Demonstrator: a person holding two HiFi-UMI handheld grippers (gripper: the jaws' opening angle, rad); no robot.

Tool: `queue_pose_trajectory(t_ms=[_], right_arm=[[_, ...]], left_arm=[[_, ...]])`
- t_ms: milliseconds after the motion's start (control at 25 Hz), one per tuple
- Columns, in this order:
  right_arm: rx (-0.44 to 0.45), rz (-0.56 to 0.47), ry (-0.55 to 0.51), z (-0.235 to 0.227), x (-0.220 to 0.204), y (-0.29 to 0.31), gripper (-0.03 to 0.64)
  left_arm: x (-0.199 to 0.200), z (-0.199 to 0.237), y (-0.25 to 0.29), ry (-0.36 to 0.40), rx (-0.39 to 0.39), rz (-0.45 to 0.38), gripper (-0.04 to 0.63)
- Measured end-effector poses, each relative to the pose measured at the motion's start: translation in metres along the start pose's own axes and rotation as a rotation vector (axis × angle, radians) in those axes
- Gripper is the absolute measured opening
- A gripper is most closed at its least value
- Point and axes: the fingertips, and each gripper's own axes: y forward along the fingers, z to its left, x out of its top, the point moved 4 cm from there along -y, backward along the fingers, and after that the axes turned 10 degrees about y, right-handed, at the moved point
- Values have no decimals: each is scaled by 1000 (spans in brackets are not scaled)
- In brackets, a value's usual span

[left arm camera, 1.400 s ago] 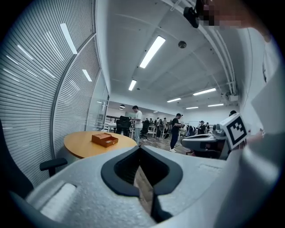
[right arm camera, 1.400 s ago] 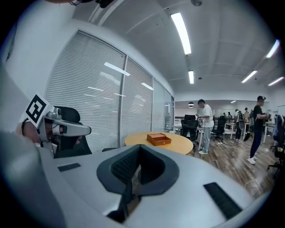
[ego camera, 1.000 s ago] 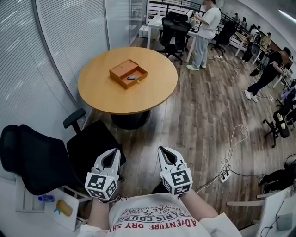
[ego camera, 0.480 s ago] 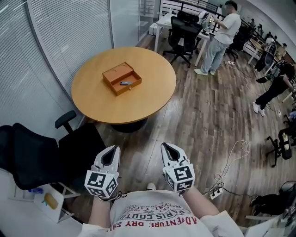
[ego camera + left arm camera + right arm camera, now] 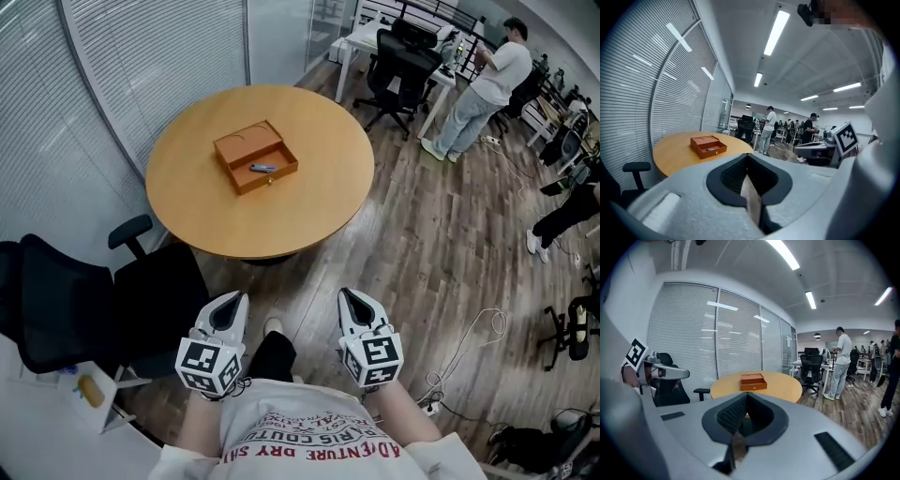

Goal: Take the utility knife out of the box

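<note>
An open orange box (image 5: 255, 156) lies on the round wooden table (image 5: 309, 202), well ahead of me. A small grey-blue utility knife (image 5: 262, 168) rests in the box's tray part. My left gripper (image 5: 234, 304) and right gripper (image 5: 350, 298) are held low, close to my body and above the wood floor. Both point toward the table, far short of it. Their jaws are shut with nothing between them. The left gripper view shows the box (image 5: 708, 145) past the left gripper (image 5: 748, 159). The right gripper view shows the box (image 5: 753, 381) beyond the right gripper (image 5: 746, 394).
A black office chair (image 5: 89, 309) stands at the left between me and the table. A blind-covered glass wall (image 5: 122, 66) runs behind the table. A person (image 5: 483, 89) stands by desks and chairs (image 5: 403, 56) at the far right. Cables (image 5: 469, 342) lie on the floor.
The table and box have come nearer and sit more centred in the head view. Both grippers have travelled forward with me, still shut and side by side.
</note>
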Motion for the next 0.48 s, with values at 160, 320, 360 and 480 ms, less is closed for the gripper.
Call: queue_pose_trajectory(t_ms=[160,320,360,480], right_arm=[[-14,0,3,-13,12,36,8],[-30,-6,-7,-24,35,83,8],[-33,-12,-7,-25,44,98,8],[-43,-32,-5,-29,70,138,8]], left_arm=[[6,21,42,6,-29,0,-5],[22,58,87,7,-40,-18,-5],[28,70,98,8,-38,-22,-5],[44,103,130,20,-46,-27,-6]])
